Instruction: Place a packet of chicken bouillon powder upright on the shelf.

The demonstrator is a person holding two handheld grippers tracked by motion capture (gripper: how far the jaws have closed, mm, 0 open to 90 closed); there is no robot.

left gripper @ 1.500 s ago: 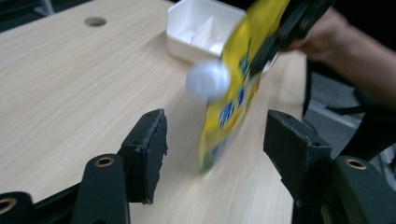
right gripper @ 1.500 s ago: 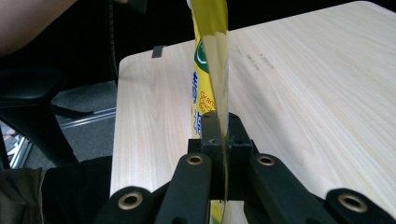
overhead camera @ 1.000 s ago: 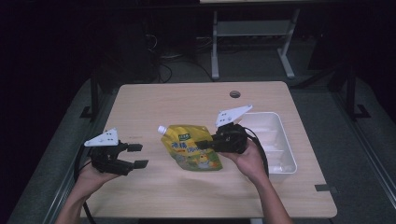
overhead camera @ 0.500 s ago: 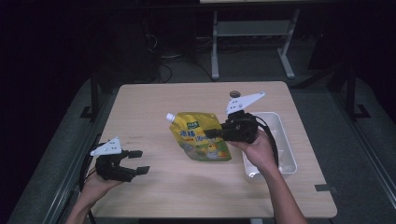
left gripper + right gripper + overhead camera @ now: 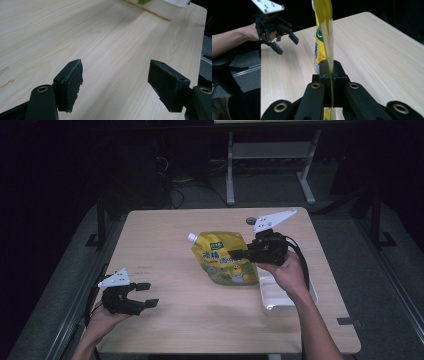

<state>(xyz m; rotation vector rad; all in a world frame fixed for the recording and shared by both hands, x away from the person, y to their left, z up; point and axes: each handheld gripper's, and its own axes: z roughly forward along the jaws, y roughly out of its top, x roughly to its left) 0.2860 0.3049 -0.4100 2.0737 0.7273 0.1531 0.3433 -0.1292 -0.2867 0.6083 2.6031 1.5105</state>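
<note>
Yellow pouch point(image 5: 228, 260), 1 only, is hiding part of 1 tray point(image 5: 277, 298), pinched by the right gripper point(image 5: 235, 254); left gripper point(image 5: 148, 294) is gaping empty.

The desk point(image 5: 165, 245) is lit evenly from above, while the surroundings from 9 through 12 to 3 o'clock are left nearly black. Soft shadows are cast beneath the left tool point(image 5: 143, 295). Nearby tool parts are blurred in both gripper views, and the yellow pouch point(image 5: 324, 37) is smeared by glare.
</note>
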